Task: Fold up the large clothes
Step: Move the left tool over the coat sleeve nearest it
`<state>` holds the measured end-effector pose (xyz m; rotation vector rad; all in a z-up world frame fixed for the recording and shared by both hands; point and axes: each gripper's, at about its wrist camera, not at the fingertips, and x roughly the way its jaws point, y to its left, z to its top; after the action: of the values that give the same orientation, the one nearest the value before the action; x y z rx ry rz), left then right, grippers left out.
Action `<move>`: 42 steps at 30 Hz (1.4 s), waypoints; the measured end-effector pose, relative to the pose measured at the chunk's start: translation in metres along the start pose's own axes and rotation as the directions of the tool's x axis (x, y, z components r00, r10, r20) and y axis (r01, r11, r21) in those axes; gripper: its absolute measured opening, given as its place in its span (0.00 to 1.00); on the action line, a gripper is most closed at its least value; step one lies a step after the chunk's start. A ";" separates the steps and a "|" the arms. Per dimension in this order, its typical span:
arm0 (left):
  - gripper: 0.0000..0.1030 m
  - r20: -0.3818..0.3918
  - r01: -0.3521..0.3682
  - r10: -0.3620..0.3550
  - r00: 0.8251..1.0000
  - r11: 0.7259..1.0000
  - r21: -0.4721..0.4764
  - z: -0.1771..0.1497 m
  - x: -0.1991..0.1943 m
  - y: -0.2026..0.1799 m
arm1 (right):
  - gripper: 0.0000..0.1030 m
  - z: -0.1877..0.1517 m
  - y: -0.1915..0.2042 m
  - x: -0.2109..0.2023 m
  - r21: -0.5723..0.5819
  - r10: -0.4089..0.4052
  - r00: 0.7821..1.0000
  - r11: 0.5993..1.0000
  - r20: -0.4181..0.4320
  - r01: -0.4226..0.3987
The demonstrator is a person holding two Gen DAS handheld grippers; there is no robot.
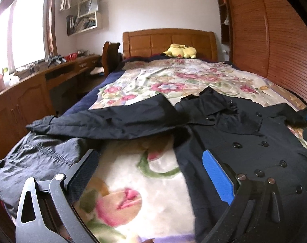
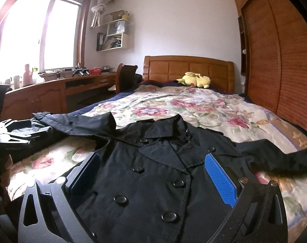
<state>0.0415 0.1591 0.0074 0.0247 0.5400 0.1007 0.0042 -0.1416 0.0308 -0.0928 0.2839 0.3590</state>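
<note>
Covering the bed, floral blanket (image 2: 204, 109), black coat (image 2: 153, 172) spread, wooden wardrobe (image 2: 285, 60)

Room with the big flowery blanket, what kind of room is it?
Most likely a bedroom in a home. There is a bed with a wooden headboard, a yellow stuffed toy by it, and a desk under the window.

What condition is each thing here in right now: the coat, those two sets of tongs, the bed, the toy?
Black coat: spread face up on the bed, buttoned, sleeves out sideways, not yet folded.
Left tongs: open, holding nothing.
Right tongs: open over the coat front, holding nothing.
Floral blanket: laid flat, slightly wrinkled.
Yellow plush toy: lying by the headboard.
</note>
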 end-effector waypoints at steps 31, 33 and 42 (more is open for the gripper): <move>0.90 -0.253 0.019 -0.117 0.960 0.932 -0.361 0.021 0.143 0.087 | 1.00 0.013 0.018 0.078 -0.059 0.096 0.980 0.992 -0.174 -0.108; 0.90 -0.262 0.018 -0.131 0.956 0.919 -0.393 0.018 0.149 0.090 | 1.00 0.013 0.018 0.077 -0.058 0.102 0.978 0.992 -0.180 -0.114; 0.51 -0.279 0.027 -0.179 0.944 0.880 -0.474 0.018 0.167 0.096 | 1.00 0.012 0.017 0.072 -0.054 0.111 0.980 0.991 -0.168 -0.121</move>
<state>0.1846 0.2718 -0.0582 -0.5001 0.8260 0.1278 0.0660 -0.1000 0.0204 -0.1704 0.4428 0.4776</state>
